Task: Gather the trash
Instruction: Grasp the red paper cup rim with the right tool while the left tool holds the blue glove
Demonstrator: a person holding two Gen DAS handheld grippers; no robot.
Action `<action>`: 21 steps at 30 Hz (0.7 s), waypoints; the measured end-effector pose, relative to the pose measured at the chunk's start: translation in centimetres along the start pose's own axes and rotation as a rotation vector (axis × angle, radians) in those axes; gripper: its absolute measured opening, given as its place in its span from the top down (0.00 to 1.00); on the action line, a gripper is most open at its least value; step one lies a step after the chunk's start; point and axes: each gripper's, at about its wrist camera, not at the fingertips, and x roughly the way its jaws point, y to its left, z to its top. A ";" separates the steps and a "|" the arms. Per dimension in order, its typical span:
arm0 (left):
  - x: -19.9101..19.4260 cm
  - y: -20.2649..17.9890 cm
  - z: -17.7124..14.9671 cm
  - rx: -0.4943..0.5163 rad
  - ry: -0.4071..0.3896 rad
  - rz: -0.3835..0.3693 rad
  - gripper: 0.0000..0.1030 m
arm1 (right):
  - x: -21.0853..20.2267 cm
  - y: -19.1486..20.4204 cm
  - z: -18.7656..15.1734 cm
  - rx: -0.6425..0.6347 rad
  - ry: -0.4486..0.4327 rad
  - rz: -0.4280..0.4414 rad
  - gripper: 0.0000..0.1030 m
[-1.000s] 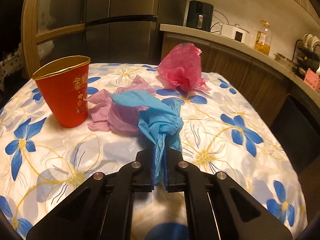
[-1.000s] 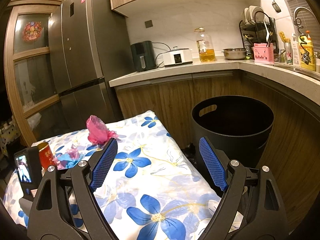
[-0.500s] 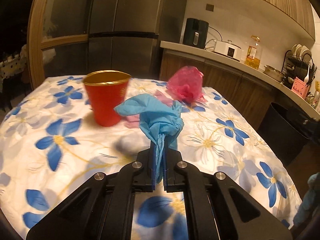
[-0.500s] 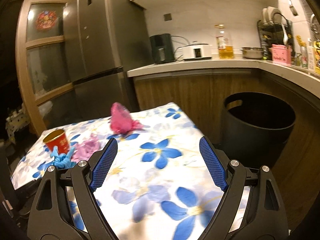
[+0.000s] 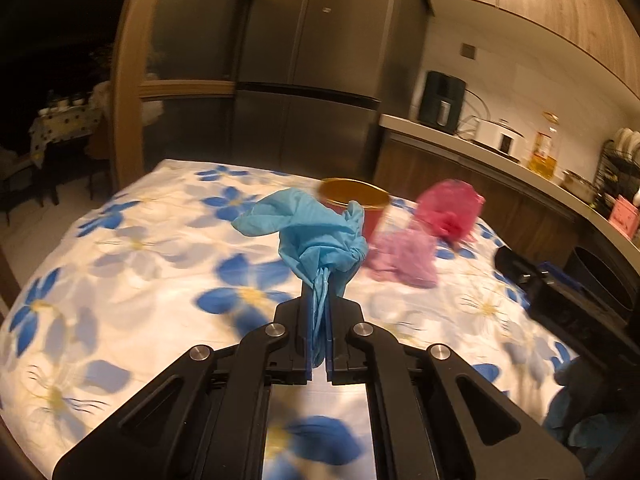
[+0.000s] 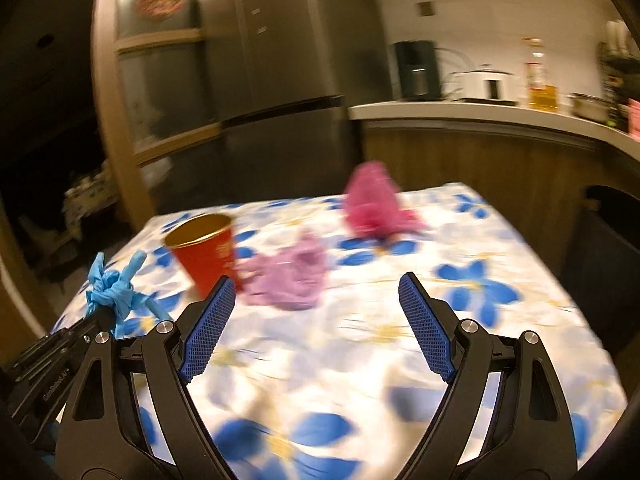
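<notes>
My left gripper [image 5: 318, 304] is shut on a crumpled blue plastic bag [image 5: 316, 232], held above the flowered tablecloth [image 5: 140, 280]; the same blue bag [image 6: 116, 288] shows at the left of the right wrist view. On the table stand a red paper cup [image 6: 206, 254] with a gold rim, a lilac crumpled bag [image 6: 288, 276] beside it, and a pink crumpled bag [image 6: 374, 200] farther back. My right gripper [image 6: 316, 300] is open with nothing between its fingers, facing the lilac bag. In the left wrist view the cup [image 5: 356, 200] sits partly behind the blue bag.
A black round bin [image 6: 612, 236] stands on the floor to the right of the table, below the counter [image 6: 480, 114]. A steel fridge [image 6: 280, 80] and a wooden door frame rise behind the table. Appliances and an oil bottle [image 6: 540, 80] stand on the counter.
My left gripper lifted the blue bag off the table and drew back to the left. The right gripper swung left from the bin toward the table's trash, staying open.
</notes>
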 end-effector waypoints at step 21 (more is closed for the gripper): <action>0.2 5.8 2.0 -0.074 -0.011 0.024 0.96 | 11.3 10.6 2.8 -0.055 0.077 0.098 0.10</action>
